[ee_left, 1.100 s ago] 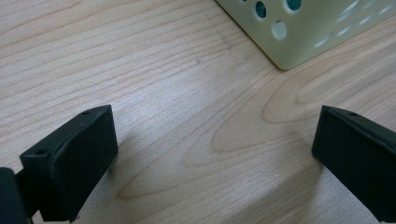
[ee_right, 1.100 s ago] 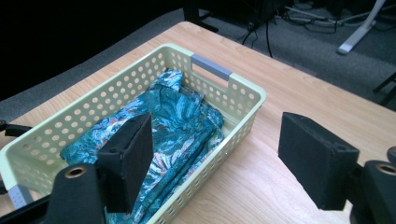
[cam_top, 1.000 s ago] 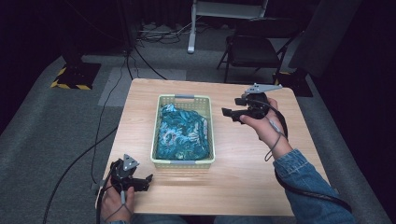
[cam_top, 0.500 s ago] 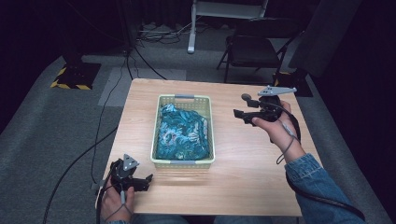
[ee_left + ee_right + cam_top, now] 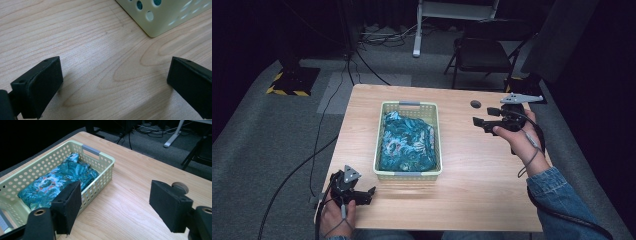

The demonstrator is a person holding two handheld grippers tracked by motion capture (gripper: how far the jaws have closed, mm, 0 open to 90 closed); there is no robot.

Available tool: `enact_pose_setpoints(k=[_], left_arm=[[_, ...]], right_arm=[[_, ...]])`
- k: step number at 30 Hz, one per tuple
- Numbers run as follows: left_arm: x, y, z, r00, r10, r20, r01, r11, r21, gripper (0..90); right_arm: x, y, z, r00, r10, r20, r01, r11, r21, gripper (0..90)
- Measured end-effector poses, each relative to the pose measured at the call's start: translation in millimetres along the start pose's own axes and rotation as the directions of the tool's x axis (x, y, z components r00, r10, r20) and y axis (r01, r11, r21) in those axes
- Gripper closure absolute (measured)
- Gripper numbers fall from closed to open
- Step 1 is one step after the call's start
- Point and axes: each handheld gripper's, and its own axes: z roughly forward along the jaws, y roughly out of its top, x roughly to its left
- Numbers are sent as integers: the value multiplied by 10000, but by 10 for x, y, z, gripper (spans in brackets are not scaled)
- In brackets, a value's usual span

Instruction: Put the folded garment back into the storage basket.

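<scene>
Right gripper: jaws wide apart, nothing between them; held above the table to the right of the basket, jaws pointing toward it. It looks parked clear of the basket, so the cloth stays free.
Left gripper: jaws wide, empty; resting low on the table just off the basket's near left corner, probably waiting its turn.
Cloth: teal patterned fabric, folded and lying flat inside the basket, filling most of its floor; neither gripper touches it.
Basket: pale green, perforated walls, grey handle on its far rim; sits near the table's middle, within reach of both hands.
Round dark disc: on the table right of the basket's far end, near the right gripper.
Judgement: the cloth seems settled in the basket.
</scene>
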Motion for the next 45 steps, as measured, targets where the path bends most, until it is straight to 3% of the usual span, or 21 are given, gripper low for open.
enact_pose_setpoints(k=[31,45], left_arm=[[-1,0,0,10000,5,-2,-5,10000,1,3],[0,1,-1,10000,11,1,-11,10000,6,3]], right_arm=[[-315,-274,-317,9967,574,571,-573,9984,-42,253],[-468,-424,-508,9921,679,1059,-680,9977,-30,239]])
